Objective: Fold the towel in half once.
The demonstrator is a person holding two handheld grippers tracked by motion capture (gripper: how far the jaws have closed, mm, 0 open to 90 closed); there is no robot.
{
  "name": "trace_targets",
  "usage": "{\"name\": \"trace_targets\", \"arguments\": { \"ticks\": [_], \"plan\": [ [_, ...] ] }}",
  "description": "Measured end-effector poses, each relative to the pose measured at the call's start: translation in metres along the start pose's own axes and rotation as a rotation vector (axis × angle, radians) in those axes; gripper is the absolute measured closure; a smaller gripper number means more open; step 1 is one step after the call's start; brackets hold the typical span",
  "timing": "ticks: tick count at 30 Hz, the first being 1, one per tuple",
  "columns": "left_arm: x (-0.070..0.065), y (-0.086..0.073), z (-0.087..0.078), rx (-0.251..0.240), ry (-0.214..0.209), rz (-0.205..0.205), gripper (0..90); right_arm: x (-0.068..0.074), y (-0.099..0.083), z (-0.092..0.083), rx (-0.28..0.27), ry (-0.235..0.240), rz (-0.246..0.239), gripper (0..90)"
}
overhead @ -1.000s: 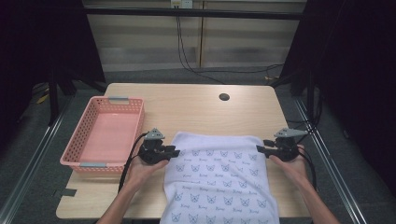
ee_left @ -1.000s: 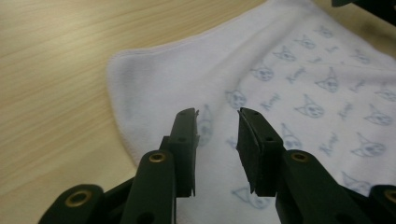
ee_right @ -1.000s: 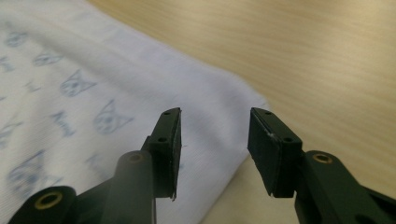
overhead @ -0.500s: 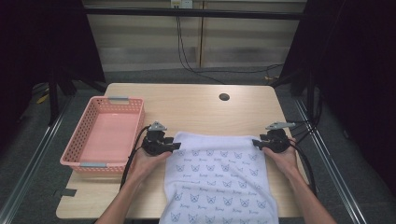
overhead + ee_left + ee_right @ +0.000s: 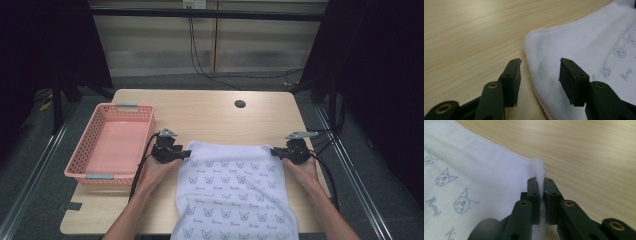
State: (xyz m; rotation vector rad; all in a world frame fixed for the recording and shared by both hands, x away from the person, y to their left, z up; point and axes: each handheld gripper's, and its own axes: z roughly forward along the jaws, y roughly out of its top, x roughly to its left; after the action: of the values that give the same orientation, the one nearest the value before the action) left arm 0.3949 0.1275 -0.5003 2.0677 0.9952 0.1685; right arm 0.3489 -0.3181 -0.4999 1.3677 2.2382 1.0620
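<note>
A white towel (image 5: 235, 195) printed with small cat faces lies flat on the wooden table (image 5: 210, 115) and hangs over the near edge. My left gripper (image 5: 184, 155) sits at the towel's far left corner. Its jaws have just been opening and stand open (image 5: 540, 61), with the towel's hemmed edge (image 5: 579, 42) lying between them untouched. My right gripper (image 5: 275, 152) is at the far right corner. Its jaws have just been closing and are now shut (image 5: 539, 179) on the towel's hem (image 5: 486, 170), which bunches up between the pads.
An empty pink plastic basket (image 5: 80, 172) stands on the table's left side, close to my left hand. A dark round hole (image 5: 240, 104) sits in the tabletop at the back right. Cables trail from both grippers along the forearms.
Both hands have shifted a little away from the person, and the right one has also moved slightly left, in to the towel's far right corner. The towel lies as before.
</note>
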Motion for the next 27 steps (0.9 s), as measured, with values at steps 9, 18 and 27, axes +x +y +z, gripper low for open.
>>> {"name": "trace_targets", "arguments": {
  "ticks": [9,18,27],
  "plan": [
    [-0.002,0.007,0.016,0.036,-0.075,0.046,86.1,-0.003,0.004,-0.006,-0.035,0.036,0.024,85.2],
    [-0.006,0.047,-0.035,-0.177,-0.122,0.051,87.0,-0.019,0.034,-0.046,-0.178,0.057,0.054,85.5],
    [-0.001,0.107,-0.071,-0.264,-0.078,0.104,87.1,-0.026,0.093,-0.073,-0.258,0.039,0.024,85.5]
  ]
}}
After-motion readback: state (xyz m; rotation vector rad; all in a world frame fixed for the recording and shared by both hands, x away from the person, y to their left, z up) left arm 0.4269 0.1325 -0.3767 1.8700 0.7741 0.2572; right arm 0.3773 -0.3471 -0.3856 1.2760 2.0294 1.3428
